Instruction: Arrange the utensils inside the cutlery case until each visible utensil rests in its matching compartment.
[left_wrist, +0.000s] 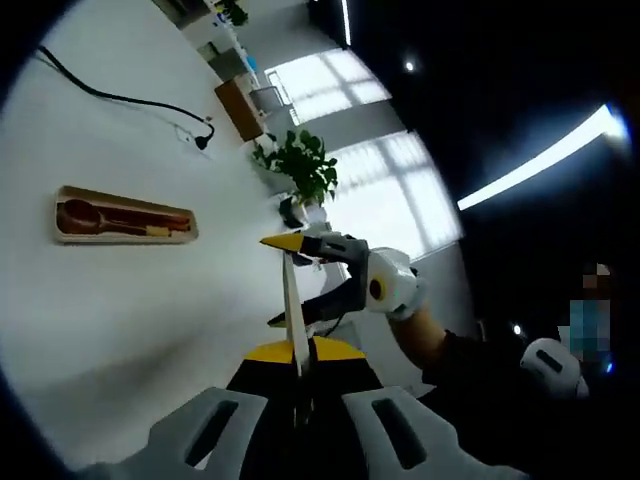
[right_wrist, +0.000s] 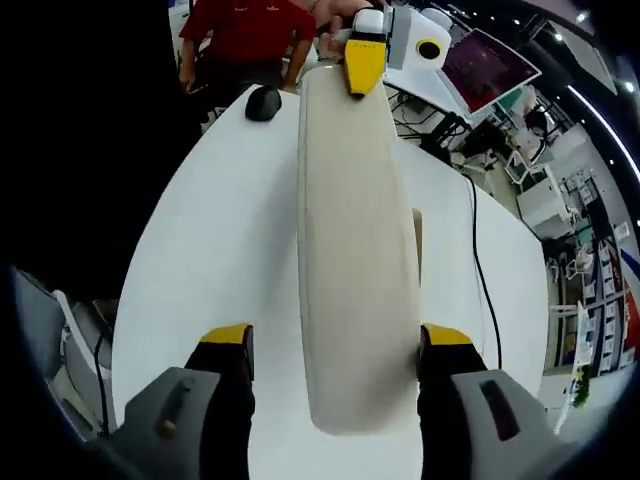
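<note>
Right gripper (right_wrist: 332, 345) near: jaws clamp sides of long cream lid (right_wrist: 352, 240), flat face up toward camera. Left gripper (right_wrist: 365, 60) pinches lid's far end. In left gripper view, left gripper's (left_wrist: 297, 352) jaws closed on lid (left_wrist: 291, 305) seen edge-on, right gripper (left_wrist: 300, 280) beyond. Lid held in air above white table (left_wrist: 130, 310).

Farther: open cutlery case (left_wrist: 122, 216) flat on table, wooden spoon (left_wrist: 85, 215) and other utensils inside, compartments too small to tell.

Judgement: utensils appear in, lid-fitting step in hand. Next move: carry lid over case, align long axes, lower level.
</note>
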